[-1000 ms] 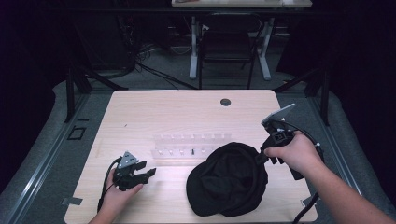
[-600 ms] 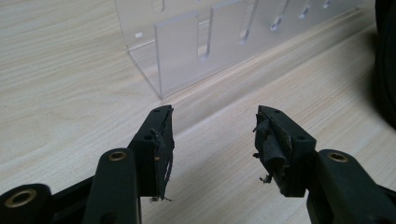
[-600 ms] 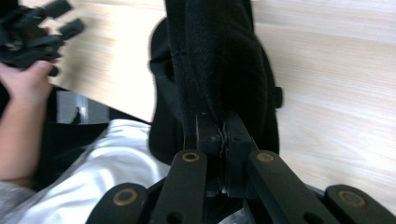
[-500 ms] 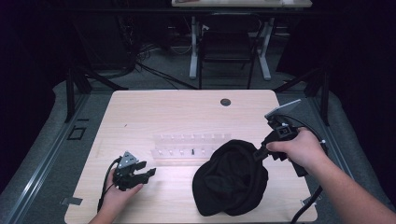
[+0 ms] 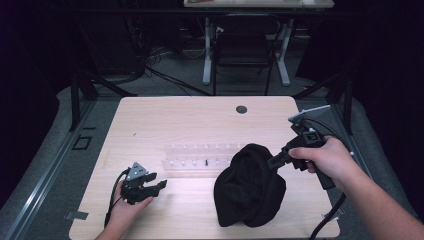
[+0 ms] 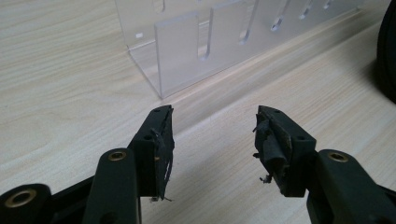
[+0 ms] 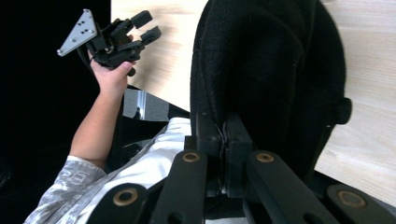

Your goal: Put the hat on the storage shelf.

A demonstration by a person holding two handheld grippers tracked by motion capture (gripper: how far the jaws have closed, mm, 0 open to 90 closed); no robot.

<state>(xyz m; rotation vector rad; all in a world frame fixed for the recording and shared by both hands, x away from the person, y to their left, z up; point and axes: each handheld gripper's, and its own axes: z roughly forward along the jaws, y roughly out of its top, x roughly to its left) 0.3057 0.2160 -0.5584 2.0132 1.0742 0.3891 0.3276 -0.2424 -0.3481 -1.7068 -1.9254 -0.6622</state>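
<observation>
A black cap hangs partly lifted over the table's front right, its lower part resting on the wood. My right gripper is shut on the cap's edge; in the right gripper view the jaws pinch the black fabric. My left gripper rests near the front left of the table, open, with nothing between its fingers. A clear acrylic rack with slots lies just beyond it, close ahead of the left gripper as a clear rack.
The light wooden table has a round cable hole near its far edge. A cable trails from the right gripper off the front right. A chair and desk legs stand beyond the table.
My right gripper has lifted and pulled the cap to the right, so the cap stands bunched and taller. The left gripper has stayed put.
</observation>
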